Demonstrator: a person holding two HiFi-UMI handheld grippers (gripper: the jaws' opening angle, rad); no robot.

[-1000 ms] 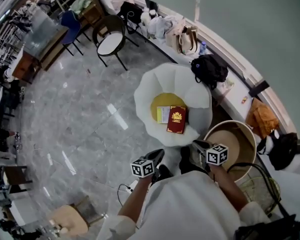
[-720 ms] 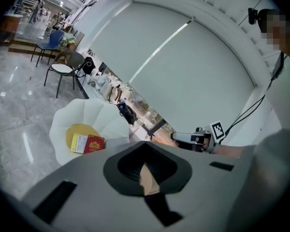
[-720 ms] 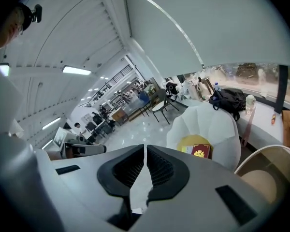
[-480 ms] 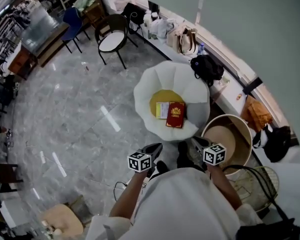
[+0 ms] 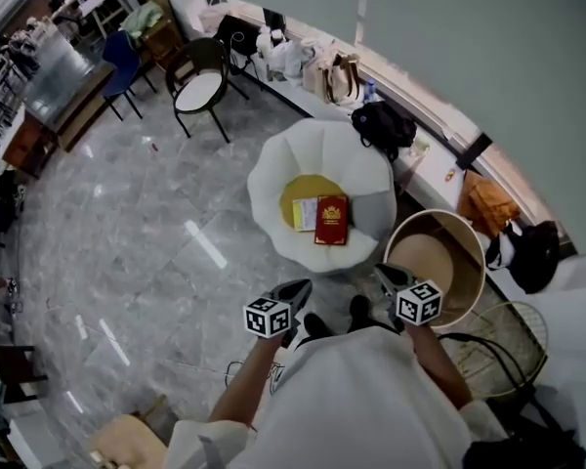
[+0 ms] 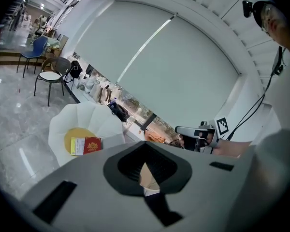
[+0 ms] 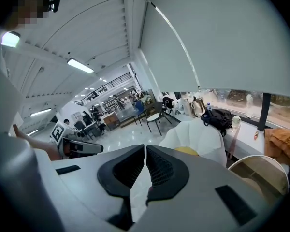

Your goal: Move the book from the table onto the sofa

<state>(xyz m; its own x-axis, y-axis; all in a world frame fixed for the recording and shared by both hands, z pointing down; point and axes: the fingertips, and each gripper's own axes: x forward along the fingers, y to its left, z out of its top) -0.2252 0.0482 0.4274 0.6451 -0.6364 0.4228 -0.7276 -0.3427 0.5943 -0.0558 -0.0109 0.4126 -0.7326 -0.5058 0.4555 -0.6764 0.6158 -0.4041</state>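
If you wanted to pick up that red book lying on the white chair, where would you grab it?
Probably the near short edge of the red book, coming from the person's side: it lies flat on the yellow cushion, and a pale booklet crowds its left long edge.

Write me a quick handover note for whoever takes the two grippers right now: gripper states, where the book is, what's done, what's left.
Left gripper: shut, nothing between the jaws.
Right gripper: shut, also empty.
Red book: lies flat on the yellow cushion of the white sofa, beside a pale booklet. Neither gripper touches it.
Round table: at the person's right, no book visible on it.
Done: the book is on the sofa.
Left: nothing visible for the move itself.
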